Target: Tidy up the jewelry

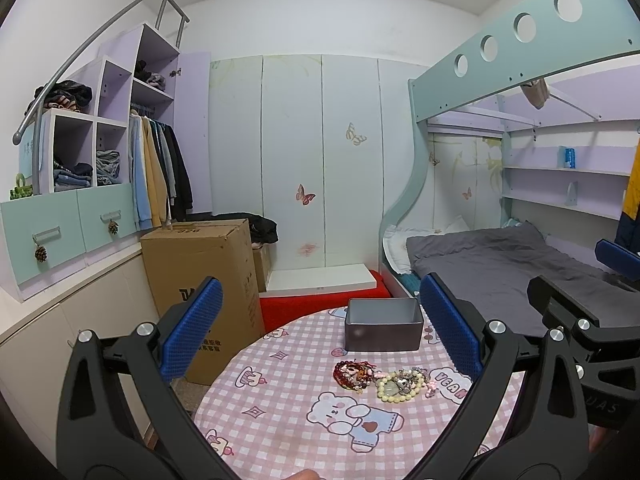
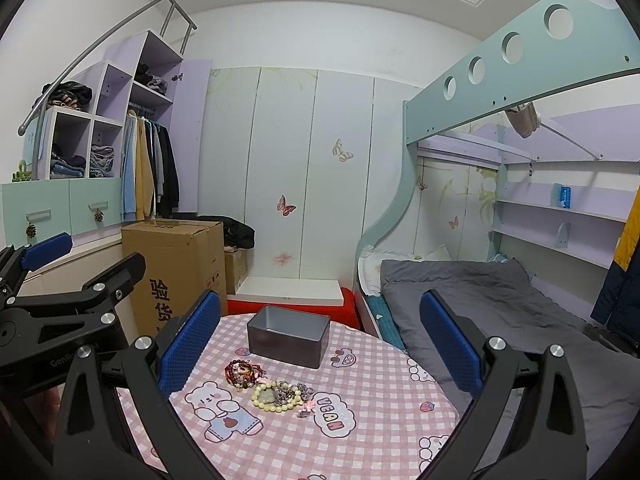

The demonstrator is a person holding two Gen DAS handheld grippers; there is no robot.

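Observation:
A pile of jewelry lies on a round table with a pink checked cloth [image 1: 288, 432]: a red bead bracelet [image 1: 354, 372], a pale yellow bead bracelet [image 1: 396, 390] and silver pieces [image 1: 412, 376]. An open grey metal box [image 1: 384, 324] stands behind the pile. In the right wrist view the red bracelet [image 2: 240, 372], yellow bracelet [image 2: 272, 396] and box [image 2: 288, 336] show too. My left gripper [image 1: 320, 332] is open and empty above the table. My right gripper [image 2: 320, 340] is open and empty, to the right of the left one.
A cardboard box [image 1: 200, 280] stands left of the table. A bed with a grey cover [image 1: 500, 264] lies to the right under a loft frame. A red cloth [image 1: 320, 300] and a white board lie behind the table, before the wardrobe doors.

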